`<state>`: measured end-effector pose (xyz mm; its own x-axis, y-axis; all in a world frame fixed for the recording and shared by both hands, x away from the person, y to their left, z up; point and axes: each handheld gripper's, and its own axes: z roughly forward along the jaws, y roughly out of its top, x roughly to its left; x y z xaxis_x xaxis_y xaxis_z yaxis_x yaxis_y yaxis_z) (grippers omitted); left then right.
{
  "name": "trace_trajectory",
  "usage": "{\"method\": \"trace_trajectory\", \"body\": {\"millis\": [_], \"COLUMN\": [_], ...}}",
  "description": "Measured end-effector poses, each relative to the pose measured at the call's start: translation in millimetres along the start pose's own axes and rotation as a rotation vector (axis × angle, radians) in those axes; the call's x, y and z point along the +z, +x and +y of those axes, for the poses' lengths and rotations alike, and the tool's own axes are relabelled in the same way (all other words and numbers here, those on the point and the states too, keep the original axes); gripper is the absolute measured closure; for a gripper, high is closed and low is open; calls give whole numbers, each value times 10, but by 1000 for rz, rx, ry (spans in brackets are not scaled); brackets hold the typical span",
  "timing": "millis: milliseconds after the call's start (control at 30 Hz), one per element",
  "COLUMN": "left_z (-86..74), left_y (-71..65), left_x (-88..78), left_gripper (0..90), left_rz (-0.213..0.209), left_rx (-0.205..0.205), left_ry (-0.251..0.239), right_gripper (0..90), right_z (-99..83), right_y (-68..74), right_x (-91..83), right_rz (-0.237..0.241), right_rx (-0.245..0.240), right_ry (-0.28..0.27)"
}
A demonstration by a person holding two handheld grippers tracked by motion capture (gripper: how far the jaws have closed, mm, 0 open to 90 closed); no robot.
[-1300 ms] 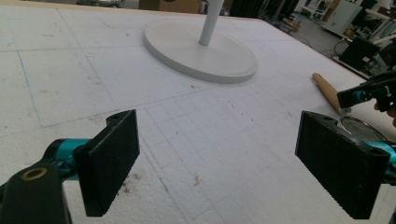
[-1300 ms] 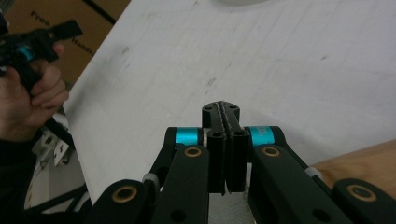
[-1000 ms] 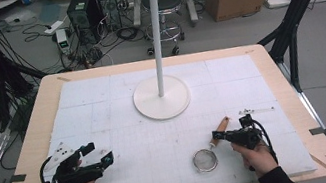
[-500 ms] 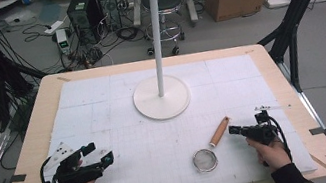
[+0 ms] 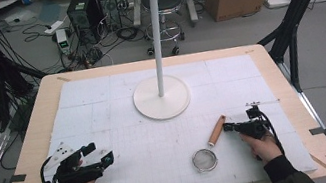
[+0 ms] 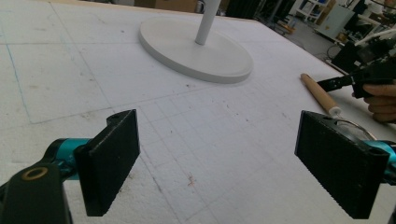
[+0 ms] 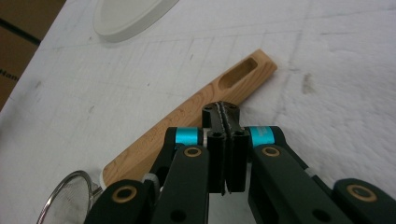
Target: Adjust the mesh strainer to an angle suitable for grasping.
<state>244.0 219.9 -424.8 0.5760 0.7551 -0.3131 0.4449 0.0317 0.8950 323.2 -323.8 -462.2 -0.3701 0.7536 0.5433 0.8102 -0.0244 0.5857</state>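
Note:
A small metal strainer (image 5: 204, 160) with a wooden handle (image 5: 216, 130) lies on the white mat, right of centre. My right gripper (image 5: 227, 127) is shut, its tips at the right side of that handle, with nothing between them. In the right gripper view the closed jaws (image 7: 222, 112) sit over the handle's edge (image 7: 187, 114), near its slotted end; contact is unclear. My left gripper (image 5: 98, 153) rests at the near left, open and empty. The left gripper view shows its fingers (image 6: 114, 163) wide apart, with the handle (image 6: 320, 93) and the right gripper (image 6: 327, 84) far off.
A white stand with a round base (image 5: 162, 103) and a tall pole (image 5: 155, 37) rises at the table's middle back. The mat (image 5: 116, 94) covers most of the wooden table (image 5: 28, 145). Boxes, cables and a stool lie on the floor beyond.
My right gripper drew away to the right from the handle, then came back left to its side, staying shut. The left gripper stayed put.

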Motion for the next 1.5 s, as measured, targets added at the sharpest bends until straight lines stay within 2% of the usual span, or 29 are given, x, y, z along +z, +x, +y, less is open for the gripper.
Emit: {"method": "trace_trajectory", "body": {"millis": [200, 600, 1167, 1500], "left_z": [0, 0, 2, 1], "left_y": [2, 3, 2, -3], "left_x": [-6, -11, -11, -8], "left_gripper": [146, 148, 148, 150], "left_rz": [4, -2, -1, -4], "left_rx": [0, -2, 1, 1], "left_ry": [-2, -5, -3, 0], "right_gripper": [897, 897, 897, 897], "right_z": [83, 150, 163, 159], "right_y": [134, 383, 526, 639], "right_x": [204, 494, 632, 735], "right_rz": [19, 63, 93, 138], "right_rx": [-26, -72, -112, -143], "right_ry": [25, 69, 101, 141]}}
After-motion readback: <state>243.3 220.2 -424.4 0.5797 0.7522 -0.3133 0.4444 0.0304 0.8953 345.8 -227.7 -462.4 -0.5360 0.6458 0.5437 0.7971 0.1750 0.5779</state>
